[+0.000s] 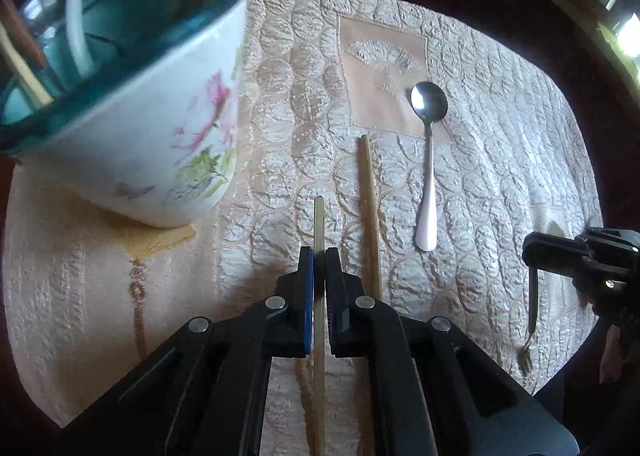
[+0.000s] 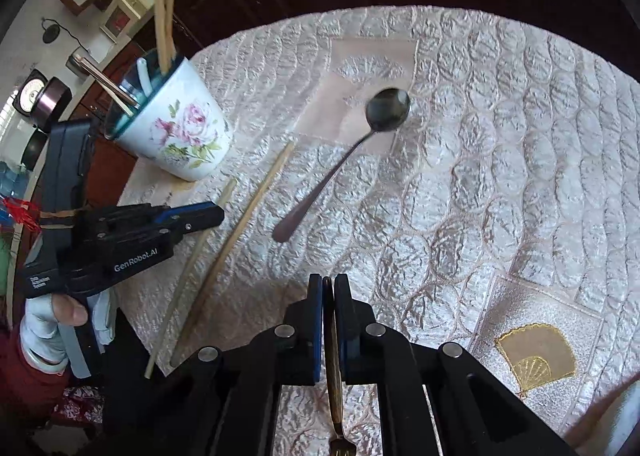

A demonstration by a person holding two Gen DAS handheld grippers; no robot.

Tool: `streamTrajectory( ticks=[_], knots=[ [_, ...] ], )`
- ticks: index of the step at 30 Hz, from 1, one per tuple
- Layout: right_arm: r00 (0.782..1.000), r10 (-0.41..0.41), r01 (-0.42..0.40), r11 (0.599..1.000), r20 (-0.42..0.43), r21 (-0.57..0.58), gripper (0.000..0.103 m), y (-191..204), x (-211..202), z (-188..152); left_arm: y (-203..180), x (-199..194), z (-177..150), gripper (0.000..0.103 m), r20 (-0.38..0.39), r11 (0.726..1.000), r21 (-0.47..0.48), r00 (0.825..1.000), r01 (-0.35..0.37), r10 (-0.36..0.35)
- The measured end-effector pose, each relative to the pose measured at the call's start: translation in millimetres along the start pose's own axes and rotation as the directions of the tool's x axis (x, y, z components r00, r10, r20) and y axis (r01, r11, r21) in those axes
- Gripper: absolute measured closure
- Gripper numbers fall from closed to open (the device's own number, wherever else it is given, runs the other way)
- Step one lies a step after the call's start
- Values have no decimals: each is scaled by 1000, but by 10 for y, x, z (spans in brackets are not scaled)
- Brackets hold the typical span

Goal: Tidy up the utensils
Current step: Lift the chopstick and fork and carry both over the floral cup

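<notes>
**Both grippers loaded, cup waiting**

Closest to the lens in the left wrist view, the left gripper (image 1: 319,256) is seen w/ jaws closed on a thin wooden chopstick (image 1: 319,223), which runs between the pads and sticks out past the tips. A second chopstick (image 1: 370,215) is left lying on the quilted cloth (image 1: 500,135), just beside the held one, to its right. Further right a metal spoon (image 1: 428,175) lies flat, bowl pointing away.

In the right wrist view, the right gripper (image 2: 328,280) is clamped on a slim dark-handled utensil (image 2: 332,356), prob. a small fork; prongs are seen at the bottom edge, near the camera.

Container: a flowered cup (image 1: 160,127) w/ a teal inside, standing on the cloth at upper left. Several chopsticks are already held in it, plus a white piece, poss. a plastic spoon; exact count can't be told.

Step judged: pickup done on both sides, drop-off not yet made. Next move calls for each item to be carried over the cup rim, tipped upright and released w/o knocking the sticks already inside. Spoon & second chopstick remain to be collected.
</notes>
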State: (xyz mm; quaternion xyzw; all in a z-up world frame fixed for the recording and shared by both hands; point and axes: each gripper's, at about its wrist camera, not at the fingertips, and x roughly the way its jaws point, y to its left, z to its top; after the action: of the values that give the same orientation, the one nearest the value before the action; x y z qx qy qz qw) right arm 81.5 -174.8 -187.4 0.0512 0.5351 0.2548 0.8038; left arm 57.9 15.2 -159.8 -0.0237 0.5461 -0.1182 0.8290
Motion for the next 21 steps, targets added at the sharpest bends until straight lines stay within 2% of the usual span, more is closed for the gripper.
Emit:
streamTrajectory(
  ticks=[6, 13, 21],
  knots=[
    [998, 24, -23, 999, 55, -36, 98, 141, -280, 59, 109, -542, -56, 99, 106, 998, -40, 993, 50, -45],
    [991, 51, -40, 995, 127, -92, 98, 405, -722, 15, 209, -1241, -142, 99, 236, 996, -40, 969, 86, -74],
    [983, 74, -49, 988, 166, -149, 98, 664, -870, 167, 278, -1664, -165, 99, 312, 997, -46, 949, 68, -51]
  ],
)
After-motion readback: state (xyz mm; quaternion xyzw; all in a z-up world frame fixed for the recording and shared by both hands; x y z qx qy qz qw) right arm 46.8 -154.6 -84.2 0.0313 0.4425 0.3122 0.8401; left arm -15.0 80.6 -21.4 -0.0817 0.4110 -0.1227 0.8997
